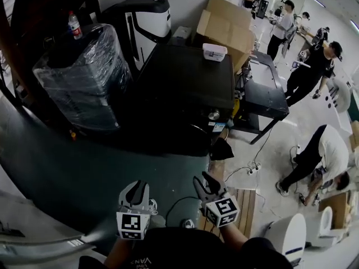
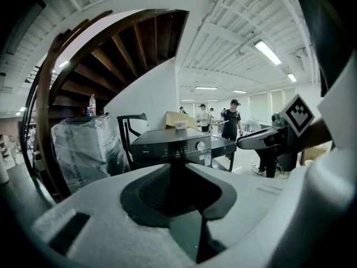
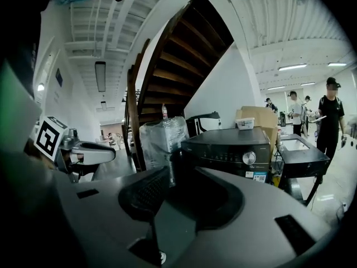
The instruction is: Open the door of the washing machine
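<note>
The black washing machine stands some way ahead of me, its front panel with a silver knob facing both gripper views. Its door is hidden below the panel behind the gripper bodies. My left gripper is held low in front of me, jaws together with nothing between them. My right gripper floats beside it, jaws slightly apart and empty. Both are well short of the machine, pointing toward it and slightly down.
A small white box sits on the machine's top. A plastic-wrapped appliance with a bottle stands to the left, with cardboard boxes behind the machine. A black table, floor cables and several people are to the right.
</note>
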A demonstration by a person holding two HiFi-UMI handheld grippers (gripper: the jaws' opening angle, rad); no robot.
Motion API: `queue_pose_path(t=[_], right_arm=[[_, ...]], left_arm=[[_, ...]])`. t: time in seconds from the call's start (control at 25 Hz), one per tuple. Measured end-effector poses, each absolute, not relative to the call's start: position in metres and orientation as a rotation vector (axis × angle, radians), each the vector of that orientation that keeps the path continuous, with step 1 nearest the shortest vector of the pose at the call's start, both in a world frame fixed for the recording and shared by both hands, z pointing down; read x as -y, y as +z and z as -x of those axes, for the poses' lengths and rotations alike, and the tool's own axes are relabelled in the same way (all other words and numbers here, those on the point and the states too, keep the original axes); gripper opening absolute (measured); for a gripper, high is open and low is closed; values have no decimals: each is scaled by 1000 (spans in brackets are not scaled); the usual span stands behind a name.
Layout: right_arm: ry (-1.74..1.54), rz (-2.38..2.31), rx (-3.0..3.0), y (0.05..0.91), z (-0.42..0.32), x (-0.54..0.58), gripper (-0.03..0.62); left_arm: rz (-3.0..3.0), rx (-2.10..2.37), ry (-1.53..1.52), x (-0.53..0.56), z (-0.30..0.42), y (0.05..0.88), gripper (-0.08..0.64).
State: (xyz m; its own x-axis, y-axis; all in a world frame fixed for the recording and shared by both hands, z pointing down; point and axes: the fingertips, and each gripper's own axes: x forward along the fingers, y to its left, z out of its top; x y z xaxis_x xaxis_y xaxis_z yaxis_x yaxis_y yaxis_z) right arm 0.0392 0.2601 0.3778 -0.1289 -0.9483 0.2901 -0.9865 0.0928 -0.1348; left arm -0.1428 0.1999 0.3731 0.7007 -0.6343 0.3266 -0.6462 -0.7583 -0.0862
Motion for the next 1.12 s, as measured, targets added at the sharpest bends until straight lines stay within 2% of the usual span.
queue_pose_path(t=[0.08, 0.56, 1.12], right_arm=[[454, -2036, 2175, 377, -37, -244, 136], [483, -2302, 1881, 387, -12, -175, 192], [615, -2353, 1665, 434, -43, -157, 193]], left_arm=[[-2884, 977, 539, -178, 138, 376, 171], [-3001, 598, 656, -70, 153, 398, 190], [-3038, 403, 786, -20, 121, 438, 190]])
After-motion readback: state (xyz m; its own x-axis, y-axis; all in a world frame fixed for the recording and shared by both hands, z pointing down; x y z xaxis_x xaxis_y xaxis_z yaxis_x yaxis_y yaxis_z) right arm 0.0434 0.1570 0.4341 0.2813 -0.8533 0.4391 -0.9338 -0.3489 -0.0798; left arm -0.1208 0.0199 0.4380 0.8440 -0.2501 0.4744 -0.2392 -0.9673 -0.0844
